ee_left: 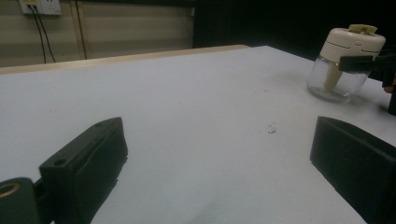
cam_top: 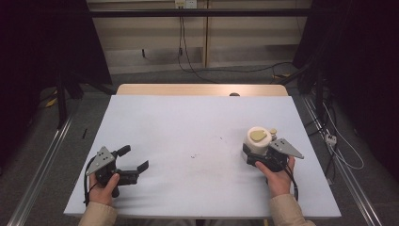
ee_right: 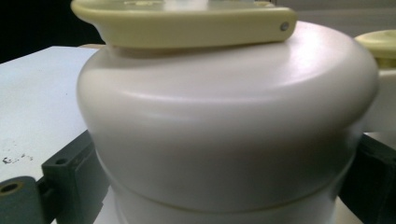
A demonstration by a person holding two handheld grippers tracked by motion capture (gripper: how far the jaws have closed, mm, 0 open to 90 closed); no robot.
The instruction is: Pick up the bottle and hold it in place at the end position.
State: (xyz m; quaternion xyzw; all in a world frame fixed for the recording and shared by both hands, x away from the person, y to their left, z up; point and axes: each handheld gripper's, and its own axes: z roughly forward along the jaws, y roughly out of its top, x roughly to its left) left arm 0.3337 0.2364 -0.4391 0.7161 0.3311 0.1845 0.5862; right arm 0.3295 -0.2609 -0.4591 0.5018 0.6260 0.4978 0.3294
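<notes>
A jar (cam_top: 258, 141) with a cream lid, a yellow-green flap on top and a clear glass base stands upright on the right part of the white table (cam_top: 197, 122). My right gripper (cam_top: 260, 149) has a jaw pressed against each side of the lid; close up, the lid (ee_right: 224, 130) sits between the right gripper's (ee_right: 219, 186) jaws. My left gripper (cam_top: 135, 157) rests near the front left of the table, its jaws wide apart with nothing between them. In the left gripper view, the jar (ee_left: 345, 60) stands far off to the right of the left gripper (ee_left: 215, 158).
A few dark specks (cam_top: 194, 155) mark the middle of the table. A wooden edge (cam_top: 202, 89) runs along the far side. Cables and a power strip (cam_top: 331, 139) lie on the floor to the right, and metal rails flank the table.
</notes>
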